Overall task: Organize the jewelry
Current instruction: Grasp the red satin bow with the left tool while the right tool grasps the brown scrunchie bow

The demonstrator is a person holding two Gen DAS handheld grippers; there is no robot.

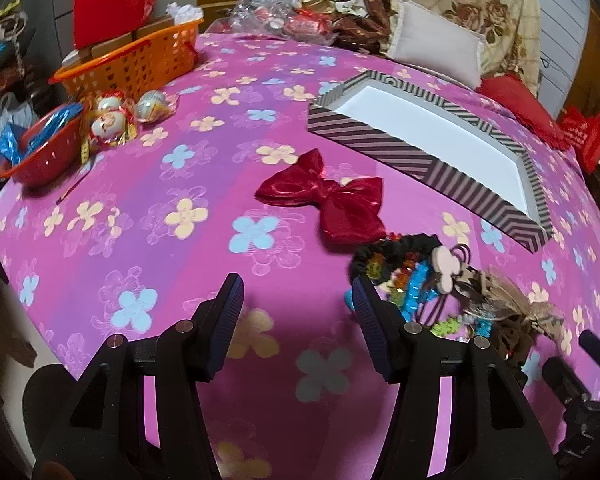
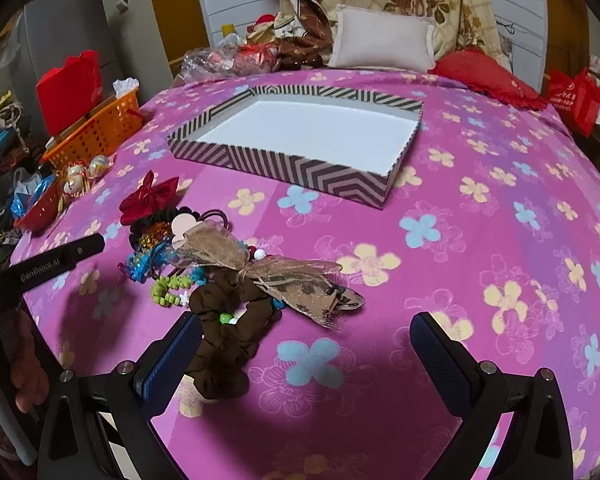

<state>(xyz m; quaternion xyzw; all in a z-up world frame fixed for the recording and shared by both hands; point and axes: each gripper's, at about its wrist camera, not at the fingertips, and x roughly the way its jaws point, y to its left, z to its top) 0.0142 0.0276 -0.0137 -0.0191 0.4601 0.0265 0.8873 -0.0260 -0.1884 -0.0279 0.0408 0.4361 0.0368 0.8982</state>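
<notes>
Both grippers spread, nothing pinched. The left gripper (image 1: 298, 300) hangs over bare bedspread (image 1: 140, 208); the right gripper (image 2: 306, 338) has its jaws wide too. The jewelry pile (image 2: 204, 264) sits mid-spread toward the near edge, well short of the striped box (image 2: 300, 136), which is empty. Key relation: the brown scrunchie (image 2: 224, 344) at the pile's near end lies just inside the right gripper's left finger (image 2: 172, 360), touching or nearly so, I can't tell which. Its long axis runs roughly toward the camera, so the right hand is nearer and needs only a small shift left to straddle it. From the left wrist view the pile is off past that gripper's right finger (image 1: 370, 316); the red bow (image 1: 332, 200) lies ahead, between the pile and the box. My call: right takes the scrunchie first.
</notes>
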